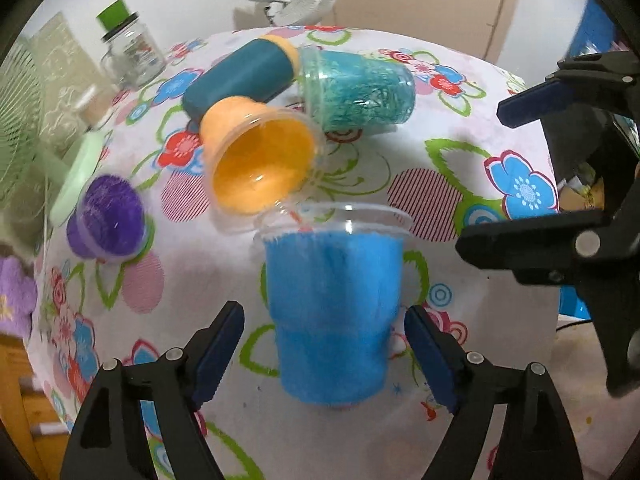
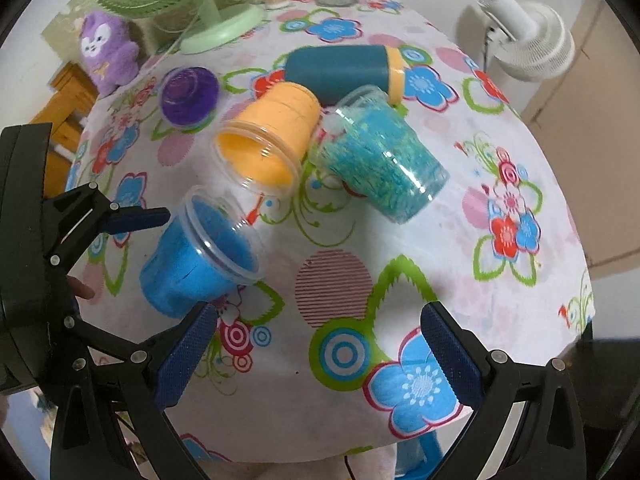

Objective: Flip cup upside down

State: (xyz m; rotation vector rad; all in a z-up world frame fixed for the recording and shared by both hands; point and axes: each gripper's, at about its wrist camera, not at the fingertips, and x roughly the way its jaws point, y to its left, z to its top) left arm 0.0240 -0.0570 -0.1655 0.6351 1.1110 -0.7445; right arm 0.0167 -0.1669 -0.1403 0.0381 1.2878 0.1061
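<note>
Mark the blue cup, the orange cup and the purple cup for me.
blue cup [image 1: 334, 312], left wrist view, on its side wall.
orange cup [image 2: 280, 116], right wrist view, on its outer wall.
purple cup [image 2: 188, 94], right wrist view, on its upturned base.

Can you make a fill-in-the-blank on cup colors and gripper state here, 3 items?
1. The left gripper straddles the ____ cup without touching it.
2. The orange cup lies on its ____ on the floral tablecloth.
3. The purple cup stands ____ down.
4. The right gripper holds ____.

Missing words: blue; side; upside; nothing
</note>
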